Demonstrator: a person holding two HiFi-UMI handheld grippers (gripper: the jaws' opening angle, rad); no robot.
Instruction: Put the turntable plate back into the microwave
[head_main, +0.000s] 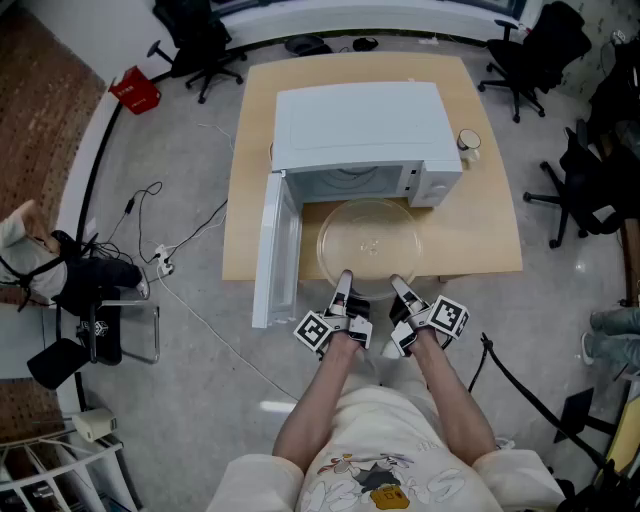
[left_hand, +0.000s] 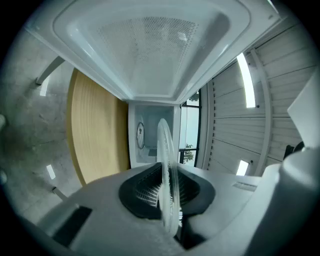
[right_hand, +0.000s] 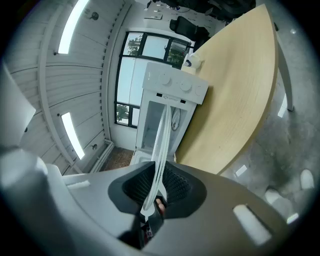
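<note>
A clear glass turntable plate (head_main: 370, 240) hangs level over the table's front edge, just in front of the open white microwave (head_main: 358, 135). My left gripper (head_main: 343, 285) is shut on the plate's near rim at the left, my right gripper (head_main: 400, 289) on the near rim at the right. In the left gripper view the plate (left_hand: 167, 170) stands edge-on between the dark pads, with the microwave cavity (left_hand: 150, 132) straight ahead. In the right gripper view the plate's rim (right_hand: 159, 150) runs between the pads toward the microwave (right_hand: 167, 107).
The microwave door (head_main: 272, 250) is swung open to the left, past the wooden table (head_main: 480, 220). A small cup (head_main: 468, 141) stands right of the microwave. Office chairs (head_main: 200, 40) ring the table. Cables (head_main: 180, 250) lie on the floor at the left.
</note>
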